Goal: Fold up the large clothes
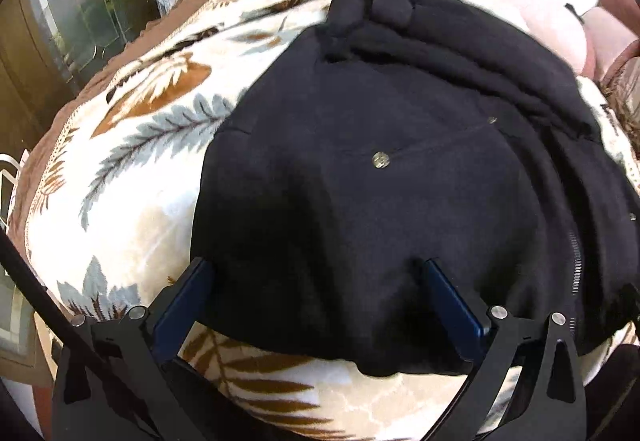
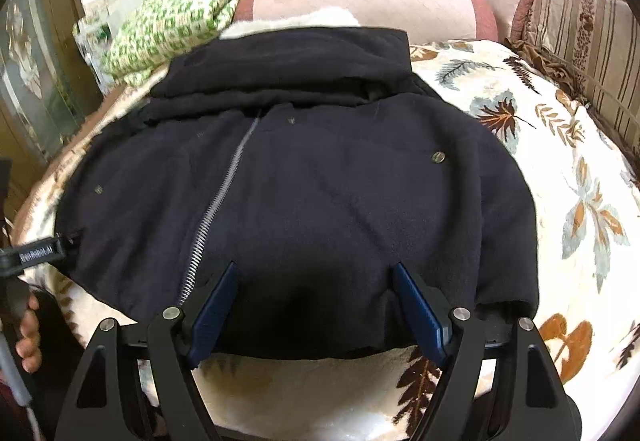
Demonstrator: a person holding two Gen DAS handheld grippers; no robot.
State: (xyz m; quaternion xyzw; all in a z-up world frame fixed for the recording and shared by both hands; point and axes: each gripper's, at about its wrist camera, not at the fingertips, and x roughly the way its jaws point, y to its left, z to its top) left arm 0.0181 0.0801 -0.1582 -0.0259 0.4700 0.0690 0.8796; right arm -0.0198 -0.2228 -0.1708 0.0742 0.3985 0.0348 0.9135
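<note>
The dark coat [image 2: 320,181] lies spread out on a fluffy blanket [image 2: 560,169] that has brown and grey leaves on it. Its collar end is at the far side, and the bottom edge is near both grippers. A silver zipper [image 2: 216,209] runs down the front of the coat, a bit slanted. A small round metal button [image 1: 380,160] sits on the cloth, and there is one more like it on the other half. The left gripper [image 1: 316,273] hangs over the near left part of the coat, and its blue fingers [image 1: 452,301] are spread wide with nothing between them. The right gripper [image 2: 316,273] hangs over the near edge of the coat too, with its fingers [image 2: 216,305] spread wide the same way. A green and white knitted cloth [image 2: 180,17] lies past the coat. A pink cushion [image 2: 360,1] is behind the collar. A striped sofa arm [image 2: 588,37] is on the far right.
</note>
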